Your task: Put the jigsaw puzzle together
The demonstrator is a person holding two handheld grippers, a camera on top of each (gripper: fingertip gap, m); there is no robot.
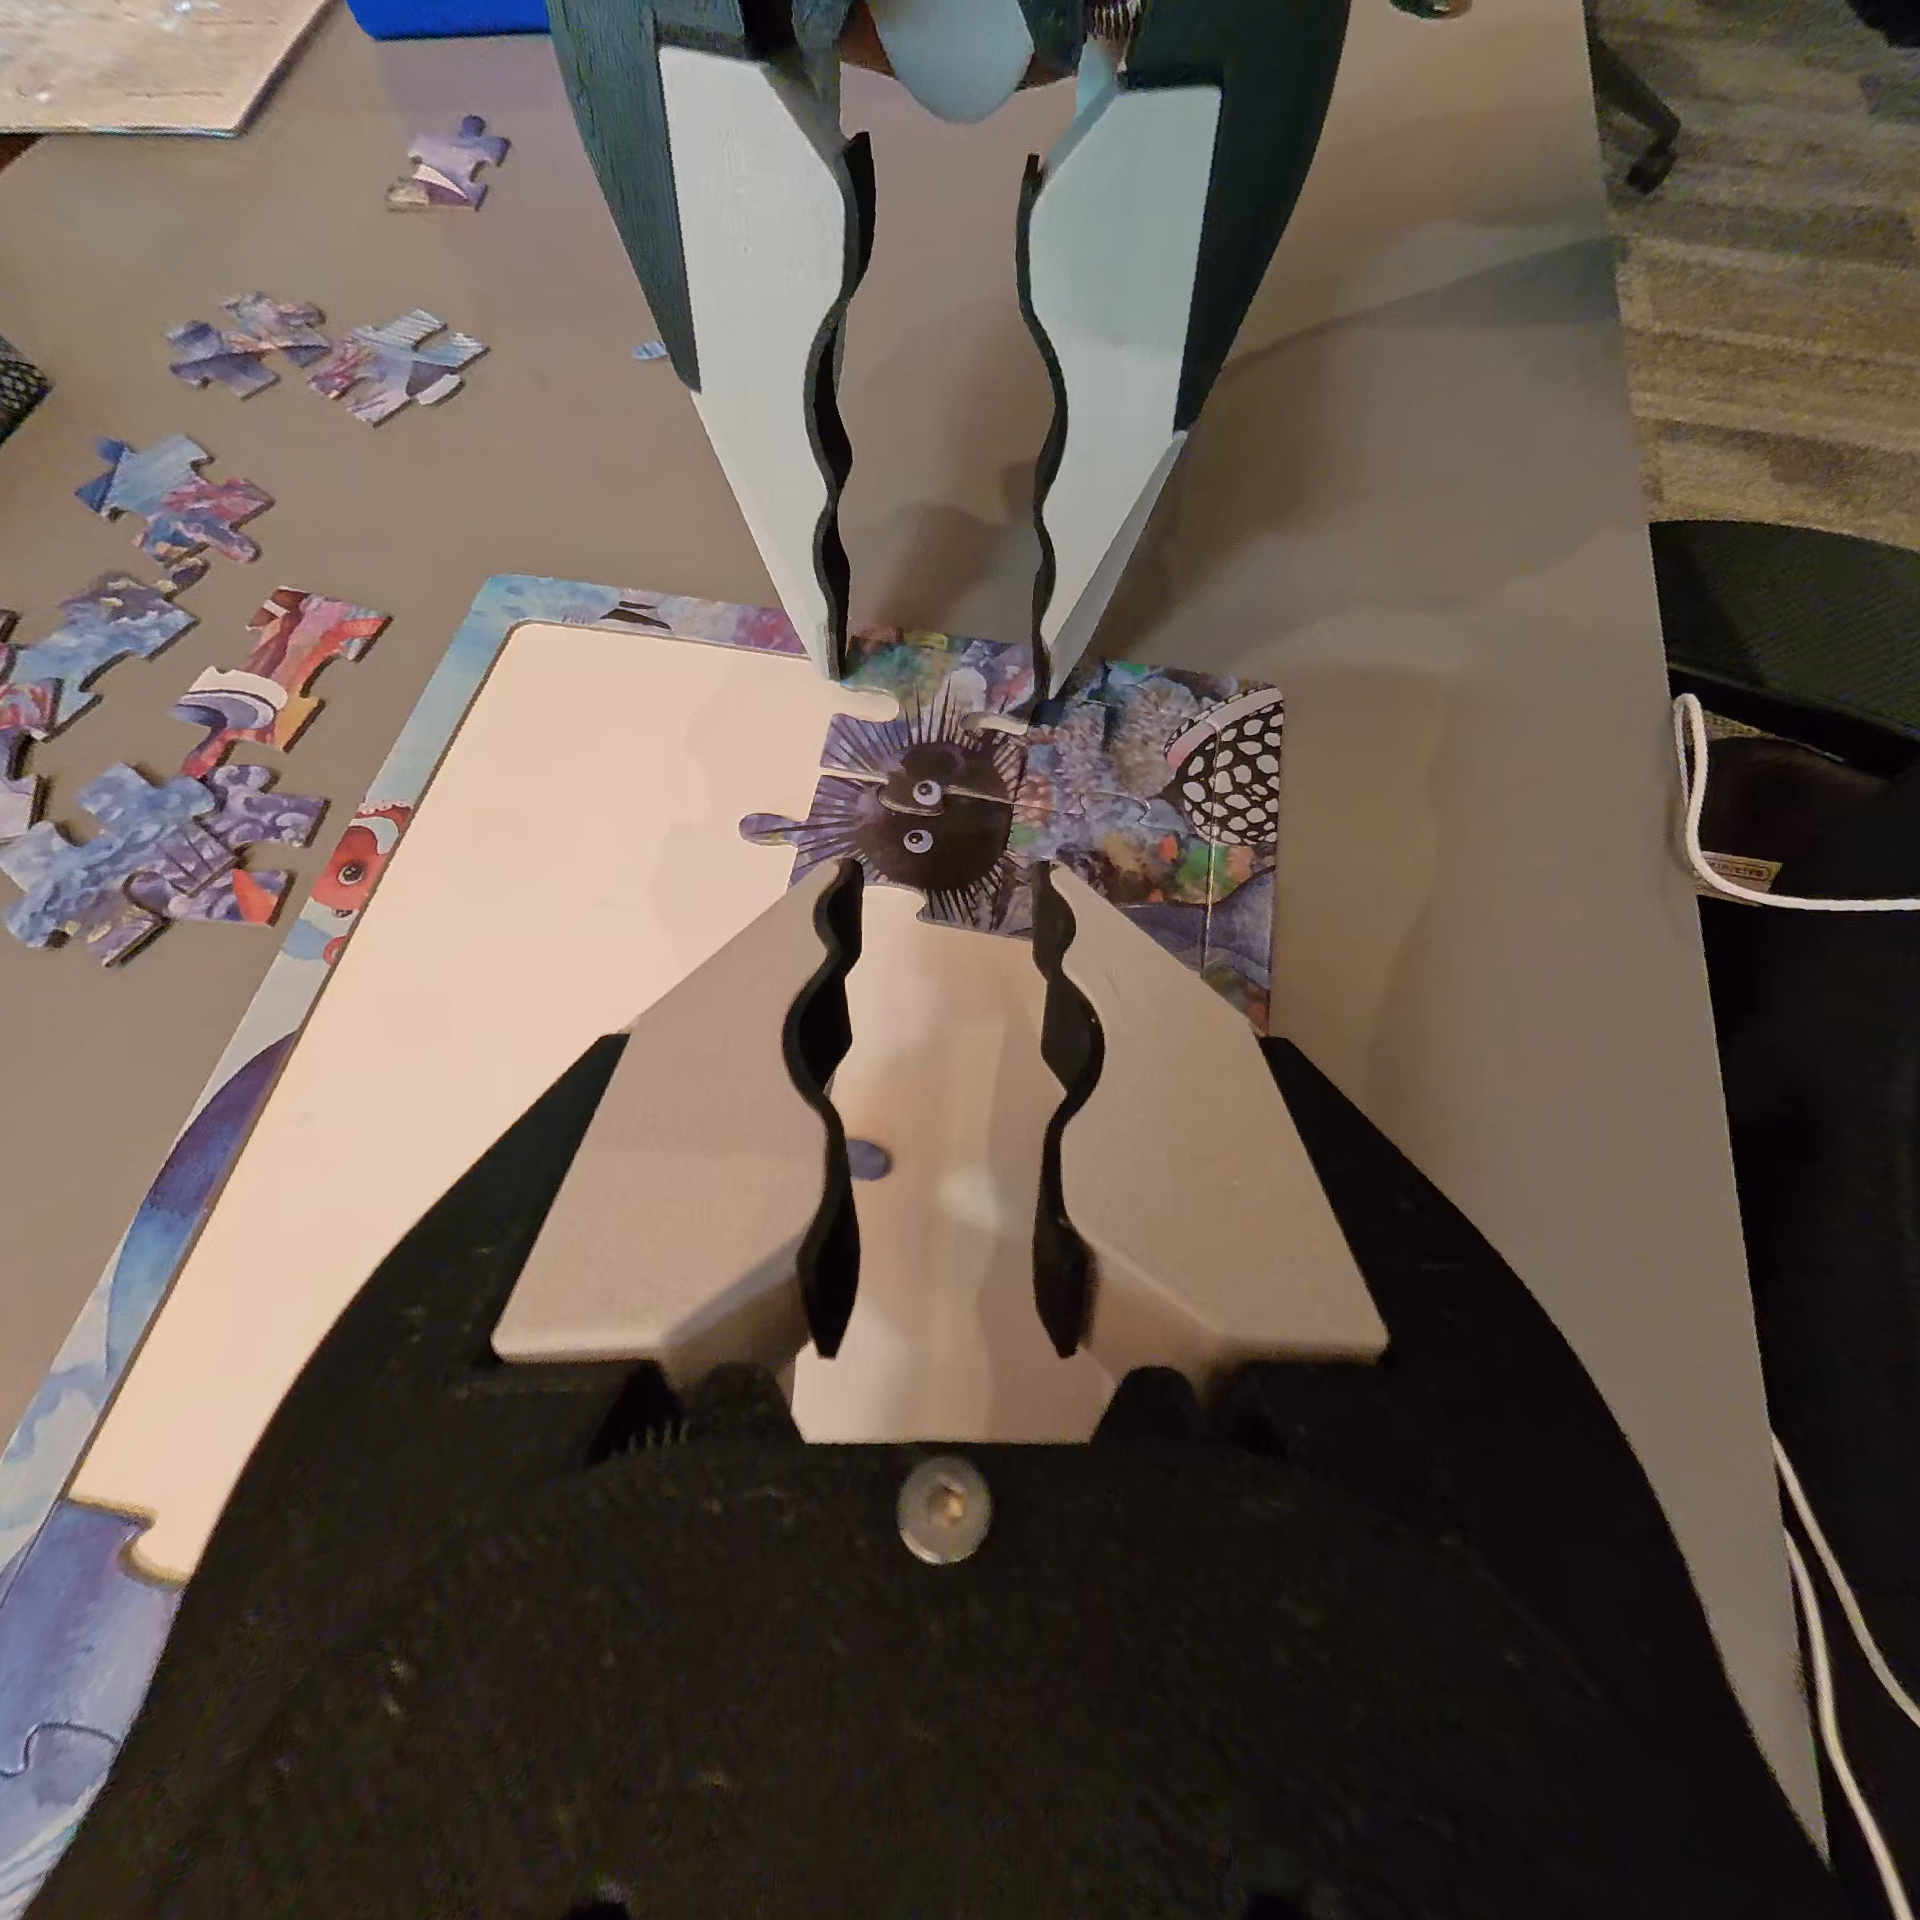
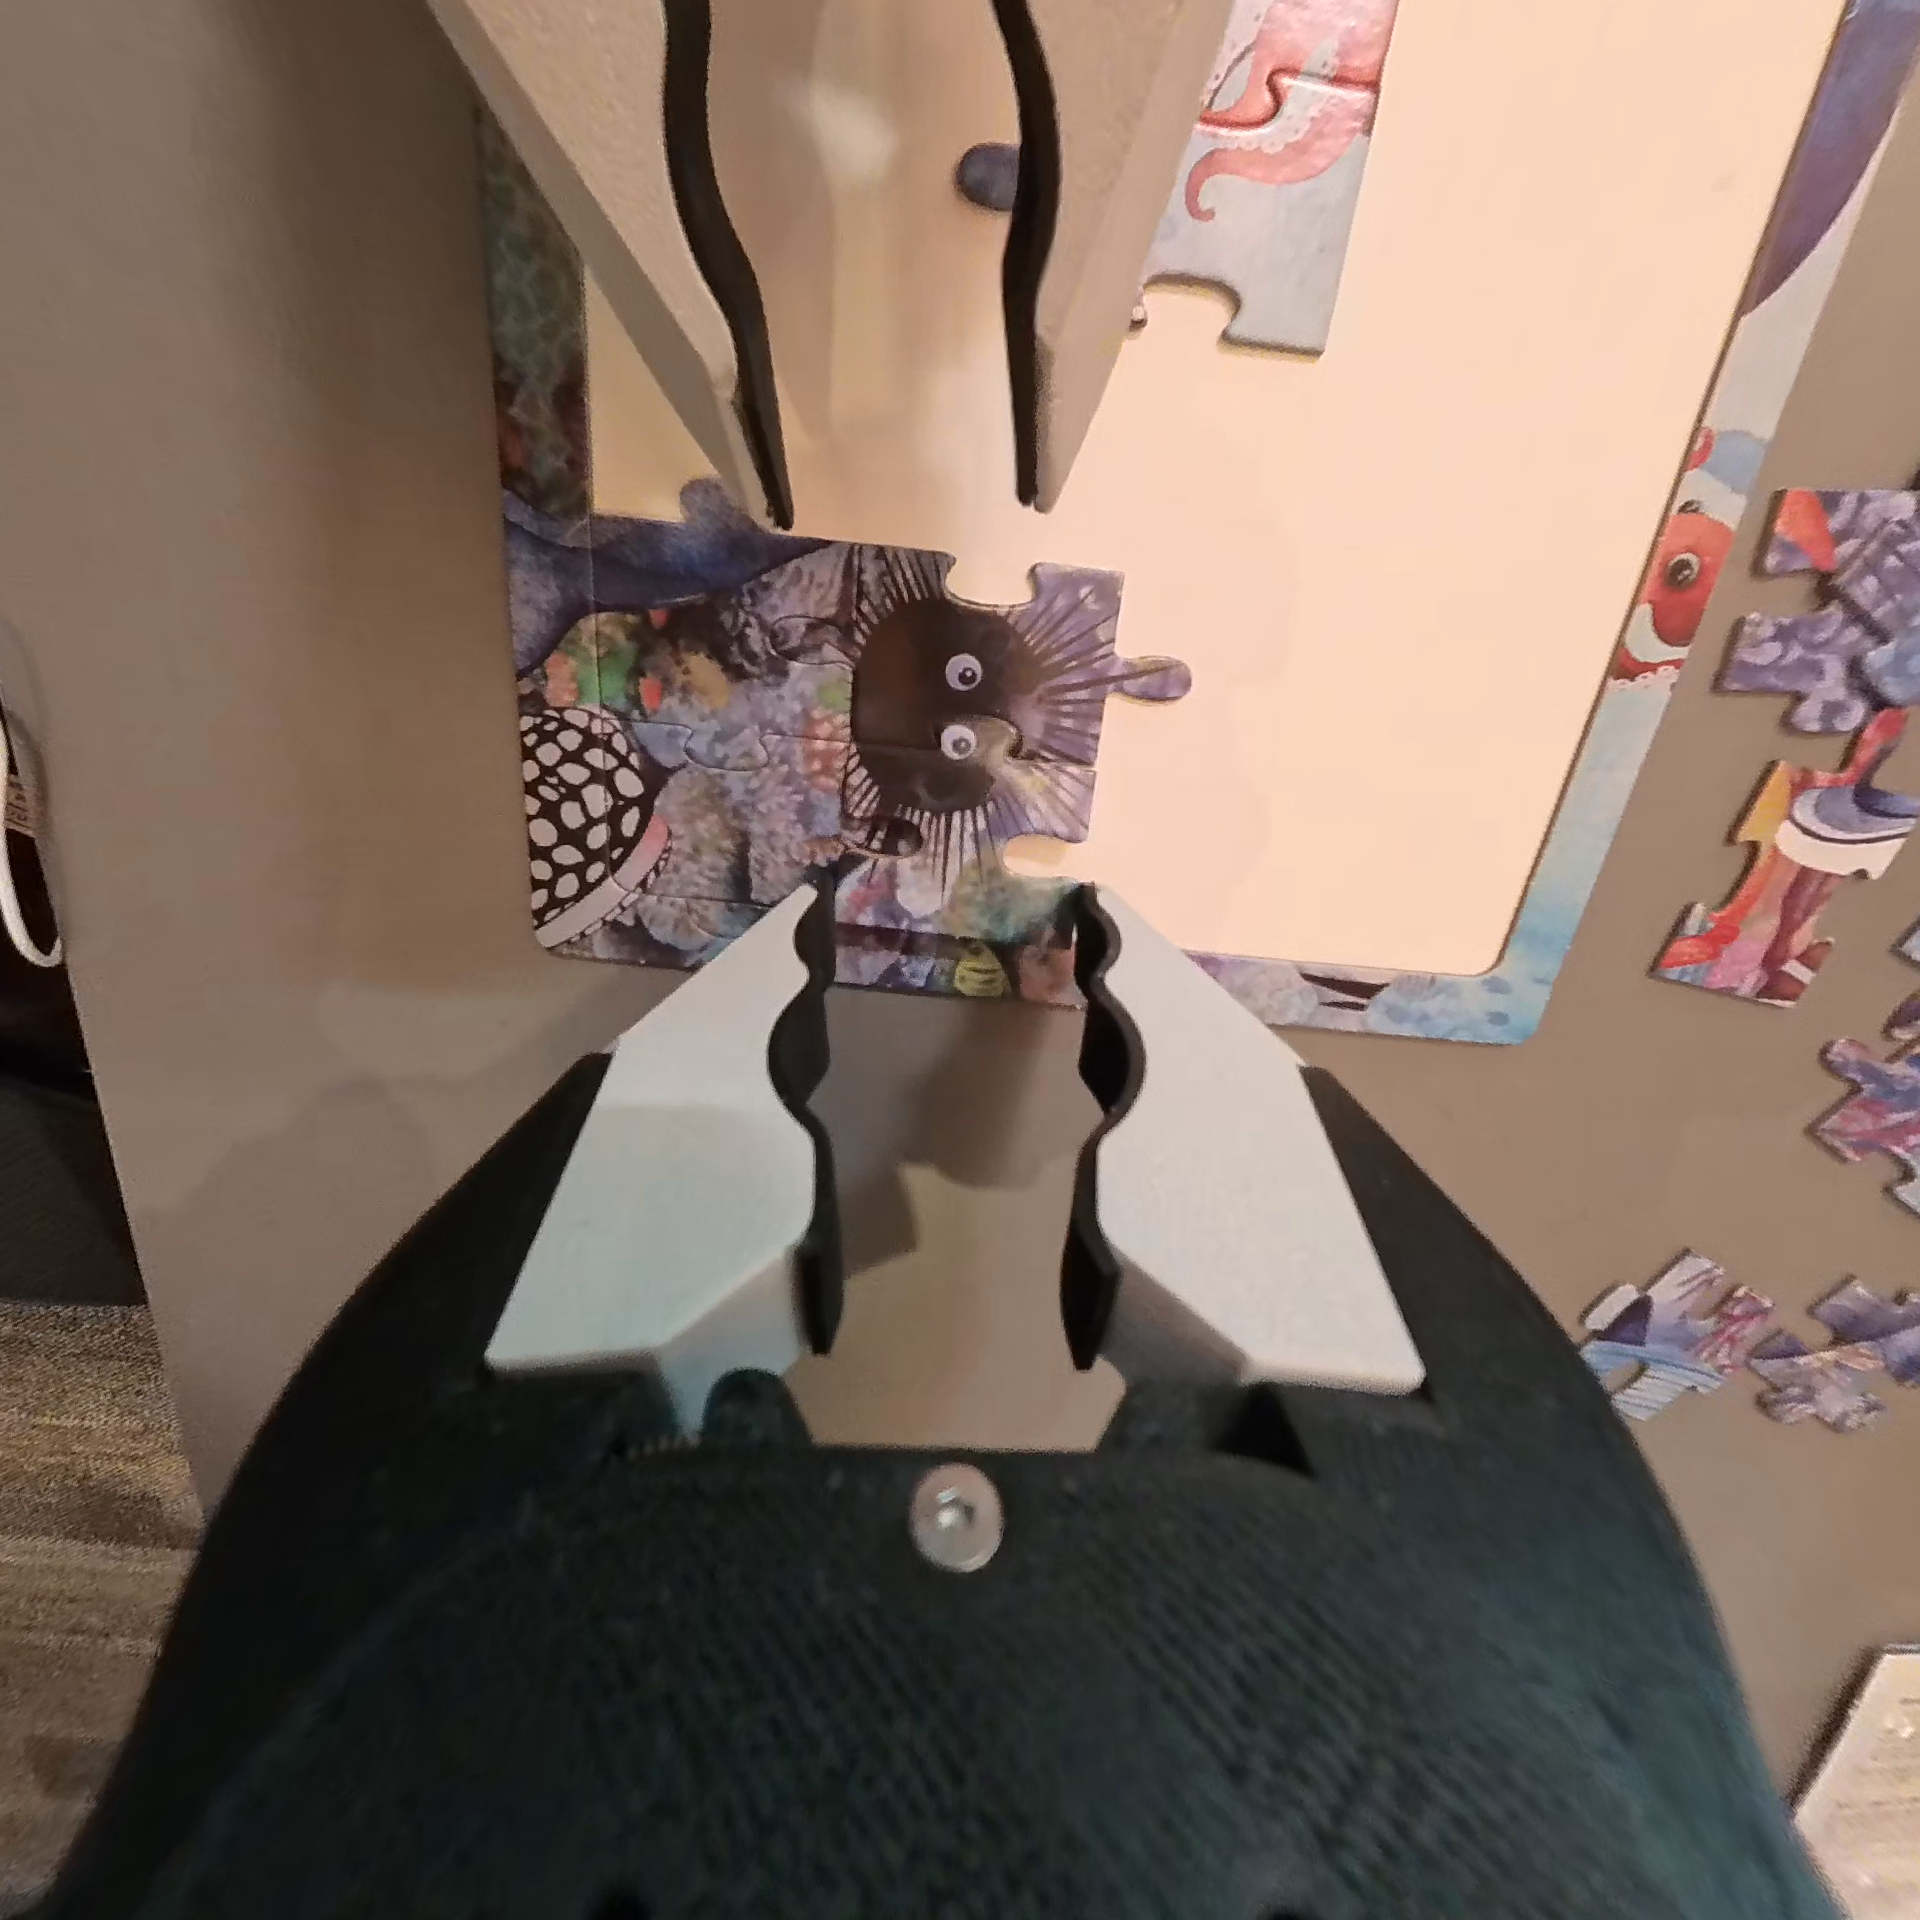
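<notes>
Your assembled cluster [image 1: 1049, 800], showing a black spiny urchin and a spotted fish, sits in one corner of the cream puzzle tray [image 1: 582, 883]. Both left tongs [image 1: 948, 883] and right tongs [image 2: 948, 904] are spread, pinching nothing, tips at the cluster's opposite edges. Loose pieces [image 1: 156, 831] lie beside the tray on the grey desk [image 1: 1403, 520], bordered by carpet [image 1: 1766, 312].

Honestly nothing readable here. Only candidate is a little white tag [image 1: 1740, 871] on the white cord [image 1: 1704, 790] just off the table's [image 1: 1455, 623] right edge, by the assembled puzzle corner [image 1: 1091, 790], and its print is too tiny and blurry.
</notes>
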